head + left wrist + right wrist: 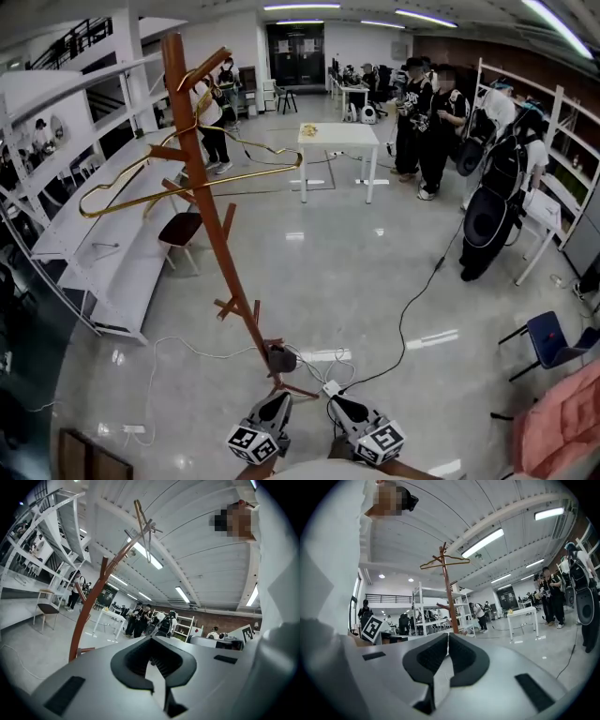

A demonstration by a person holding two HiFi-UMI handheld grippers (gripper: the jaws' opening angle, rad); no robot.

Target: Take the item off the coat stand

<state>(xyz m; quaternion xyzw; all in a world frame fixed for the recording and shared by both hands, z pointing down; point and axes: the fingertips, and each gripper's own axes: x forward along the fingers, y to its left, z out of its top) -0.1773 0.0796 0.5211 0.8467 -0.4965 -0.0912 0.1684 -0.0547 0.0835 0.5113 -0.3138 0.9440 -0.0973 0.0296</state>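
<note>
Hanger (pixel 253 174) looks spread in head view, edge-on in left gripper view.

The brown coat stand (pixel 211 216) stands on the shiny grey floor (pixel 356 272), and gold hangers (pixel 246 174) hang on its upper pegs. A white desk (pixel 337 136) stands further back. A black cable (pixel 403 323) lies across the floor.

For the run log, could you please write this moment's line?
left tongs shut | right tongs shut | hanger on coat stand
</note>
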